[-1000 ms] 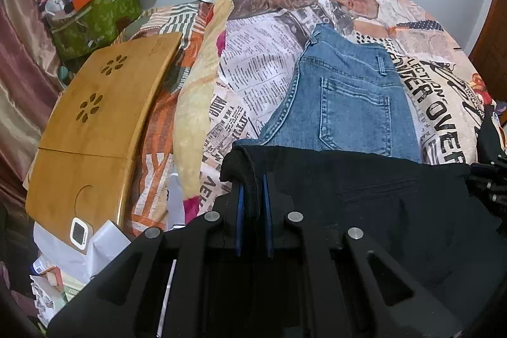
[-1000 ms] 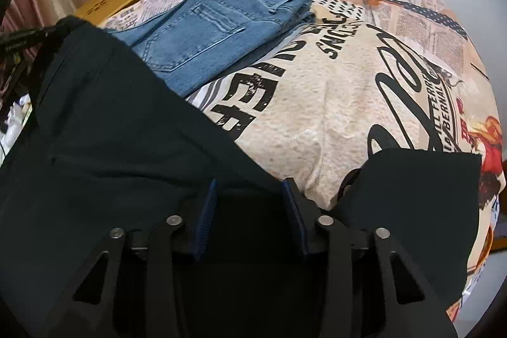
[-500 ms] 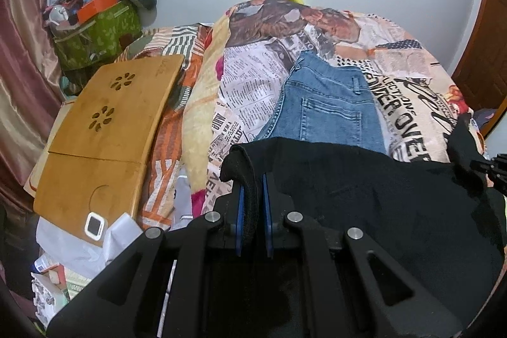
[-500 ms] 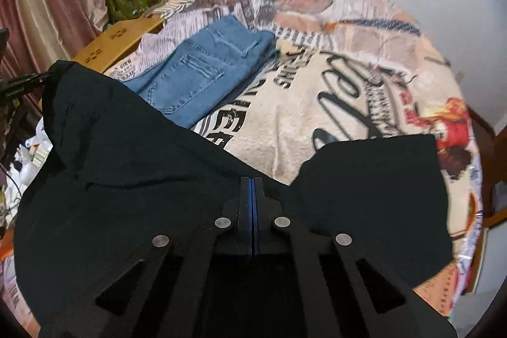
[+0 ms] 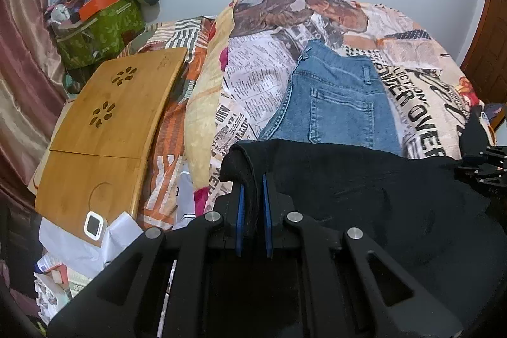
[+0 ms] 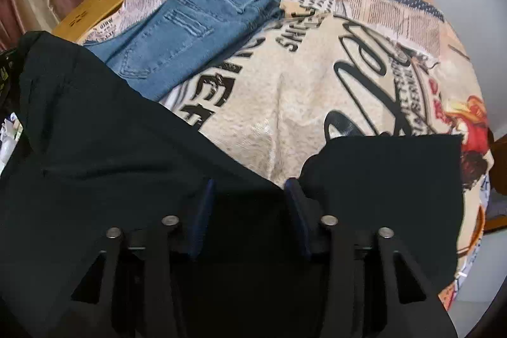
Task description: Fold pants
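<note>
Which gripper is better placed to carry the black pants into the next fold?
Left. The left gripper is shut on a bunched edge of the black pants, so it can likely pull now. The right gripper stands open with cloth lying between its fingers, so it must close first.

The left gripper (image 5: pixel 252 195) pinches a thick edge of the black pants (image 5: pixel 364 189) between its blue fingers (image 5: pixel 240 211). Folded blue jeans (image 5: pixel 336 103) lie just beyond the pants on the bed (image 5: pixel 253 78).

Home bedroom: blanket-covered bed (image 5: pixel 259 78)
</note>
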The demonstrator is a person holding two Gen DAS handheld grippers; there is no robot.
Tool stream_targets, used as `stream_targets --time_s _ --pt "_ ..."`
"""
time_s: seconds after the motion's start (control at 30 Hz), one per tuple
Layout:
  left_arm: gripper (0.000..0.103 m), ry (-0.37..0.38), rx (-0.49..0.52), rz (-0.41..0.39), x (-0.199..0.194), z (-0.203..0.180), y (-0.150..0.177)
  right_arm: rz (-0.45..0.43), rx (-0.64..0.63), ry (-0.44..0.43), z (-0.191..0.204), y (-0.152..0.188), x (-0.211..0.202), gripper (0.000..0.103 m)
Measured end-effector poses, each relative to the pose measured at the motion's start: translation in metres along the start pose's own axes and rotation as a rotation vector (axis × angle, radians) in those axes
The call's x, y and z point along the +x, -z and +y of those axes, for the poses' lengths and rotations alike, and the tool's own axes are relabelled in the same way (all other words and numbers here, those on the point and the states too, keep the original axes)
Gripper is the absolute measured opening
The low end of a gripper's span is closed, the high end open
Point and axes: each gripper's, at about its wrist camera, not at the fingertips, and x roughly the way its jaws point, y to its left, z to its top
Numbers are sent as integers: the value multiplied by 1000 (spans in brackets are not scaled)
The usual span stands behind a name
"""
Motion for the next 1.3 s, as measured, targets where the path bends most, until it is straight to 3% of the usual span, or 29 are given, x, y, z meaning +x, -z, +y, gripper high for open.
stream_targets --time_s 0.07,0.23,0.47,0.73,1.0,1.3 --pt "10 -2 -9 9 8 1 0 -10 10 24 -4 4 0 15" --pt "10 11 -34 10 11 4 1 -55 42 23 -8 14 -14 4" --pt "10 33 -29 -40 -28 8 5 -140 27 40 5 21 -51 2" --pt "9 41 -46 -79 -78 15 35 -209 31 19 23 47 -107 2" --pt "9 39 -75 -64 -107 28 78 -233 36 -9 51 92 -142 2" --pt "4 19 -124 -3 -111 50 130 -221 64 -65 76 135 -154 2"
